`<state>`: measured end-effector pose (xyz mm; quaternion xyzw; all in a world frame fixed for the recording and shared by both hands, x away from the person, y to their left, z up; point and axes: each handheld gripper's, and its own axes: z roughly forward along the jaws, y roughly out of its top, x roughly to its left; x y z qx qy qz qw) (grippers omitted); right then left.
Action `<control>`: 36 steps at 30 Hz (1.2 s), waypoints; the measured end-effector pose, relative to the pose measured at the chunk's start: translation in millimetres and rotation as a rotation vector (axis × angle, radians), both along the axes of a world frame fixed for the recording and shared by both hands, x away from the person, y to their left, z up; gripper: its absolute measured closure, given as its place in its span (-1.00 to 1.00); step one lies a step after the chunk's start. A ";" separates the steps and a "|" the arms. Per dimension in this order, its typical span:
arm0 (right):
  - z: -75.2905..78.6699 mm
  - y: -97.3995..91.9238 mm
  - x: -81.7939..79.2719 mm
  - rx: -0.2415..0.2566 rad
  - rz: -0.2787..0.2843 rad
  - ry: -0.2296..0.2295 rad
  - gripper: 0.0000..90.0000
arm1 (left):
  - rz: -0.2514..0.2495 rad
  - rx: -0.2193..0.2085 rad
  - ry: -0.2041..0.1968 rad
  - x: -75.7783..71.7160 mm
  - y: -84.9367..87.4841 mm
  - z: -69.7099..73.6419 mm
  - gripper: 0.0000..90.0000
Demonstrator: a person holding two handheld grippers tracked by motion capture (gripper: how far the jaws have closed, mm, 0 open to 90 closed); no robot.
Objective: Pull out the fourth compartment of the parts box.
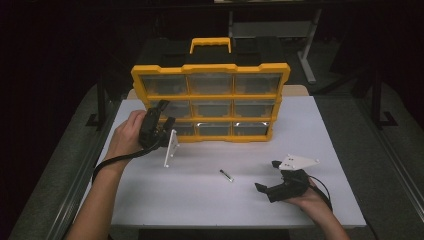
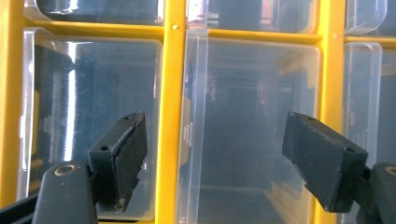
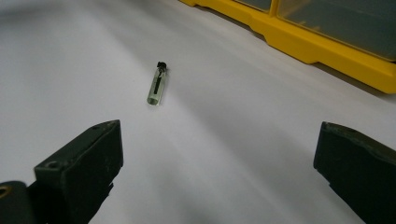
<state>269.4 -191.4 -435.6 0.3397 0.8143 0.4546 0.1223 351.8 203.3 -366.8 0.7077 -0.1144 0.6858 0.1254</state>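
A workshop or lab setting is indicated: a white table (image 1: pixel 300 130) on a metal frame, a yellow parts organiser (image 1: pixel 210 102) with clear drawers, dark surroundings.

Two bare forearms, each hand holding black tongs (image 1: pixel 159 119) with a trailing black cable and a pale three-cornered plate (image 1: pixel 298 161).

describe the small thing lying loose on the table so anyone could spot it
On the white table, in front of the yellow organiser with clear plastic drawers, lies a small clear glass vial with a black cap. It lies alone, between the two grippers.
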 end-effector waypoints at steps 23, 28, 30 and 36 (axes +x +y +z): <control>-0.1 0.2 0.0 0.000 -0.001 0.002 -0.98 | 0.016 -0.007 -0.009 2.2 -0.7 -0.1 0.04; -0.2 0.3 0.0 -0.001 0.000 0.004 -0.98 | 0.019 -0.004 0.005 2.9 -0.9 0.8 0.21; -0.2 0.2 0.1 -0.001 0.000 0.004 -0.98 | 0.019 -0.007 0.008 3.3 -0.9 1.4 0.22; -0.2 0.2 0.1 0.000 -0.001 0.005 -0.98 | 0.022 -0.004 0.009 3.6 -1.0 3.6 0.32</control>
